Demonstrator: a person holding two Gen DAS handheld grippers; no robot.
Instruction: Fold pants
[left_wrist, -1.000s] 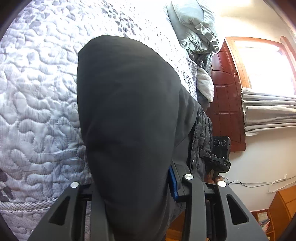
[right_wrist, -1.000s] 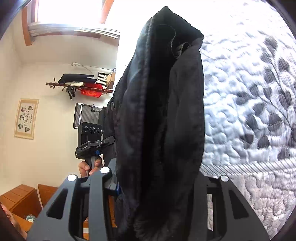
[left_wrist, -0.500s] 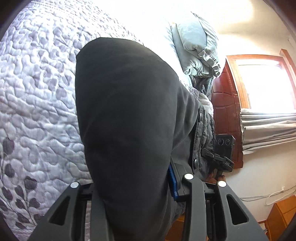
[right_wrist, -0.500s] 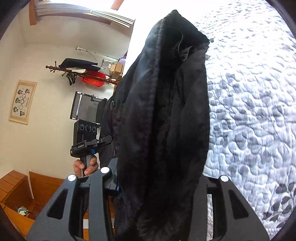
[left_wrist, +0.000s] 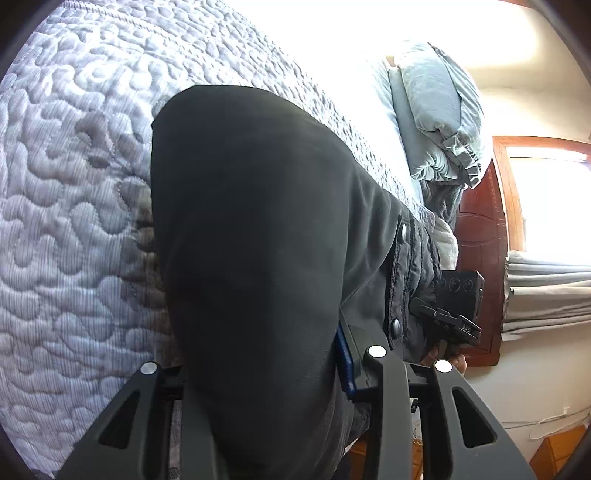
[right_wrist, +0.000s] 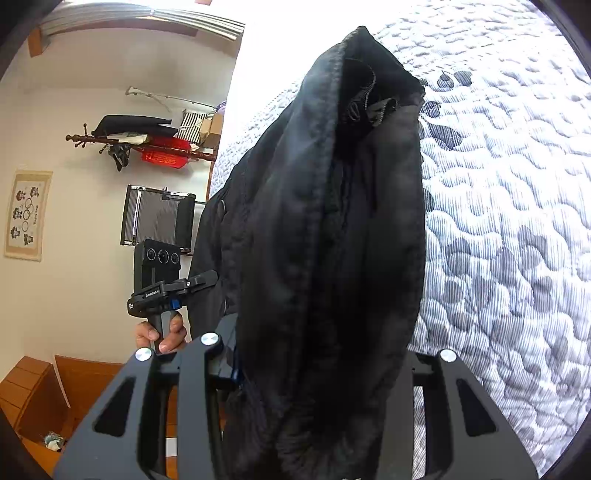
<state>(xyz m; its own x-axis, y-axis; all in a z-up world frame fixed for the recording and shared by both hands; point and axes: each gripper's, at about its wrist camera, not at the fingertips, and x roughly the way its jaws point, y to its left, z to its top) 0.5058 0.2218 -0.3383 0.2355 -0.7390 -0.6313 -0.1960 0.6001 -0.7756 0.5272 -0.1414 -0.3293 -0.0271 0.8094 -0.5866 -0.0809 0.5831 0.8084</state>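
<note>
Black soft fabric pants (left_wrist: 251, 258) hang pinched in both the left gripper (left_wrist: 273, 417) and right gripper (right_wrist: 310, 406) above the grey quilted bedspread (left_wrist: 74, 221); a carry, probably, calling for lowering them flat.

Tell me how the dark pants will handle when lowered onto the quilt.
Likely floppy: the pants sag in soft folds from the right gripper. Probably thick and fairly heavy, bulging between the left gripper fingers. The textured quilt should limit sliding.
</note>
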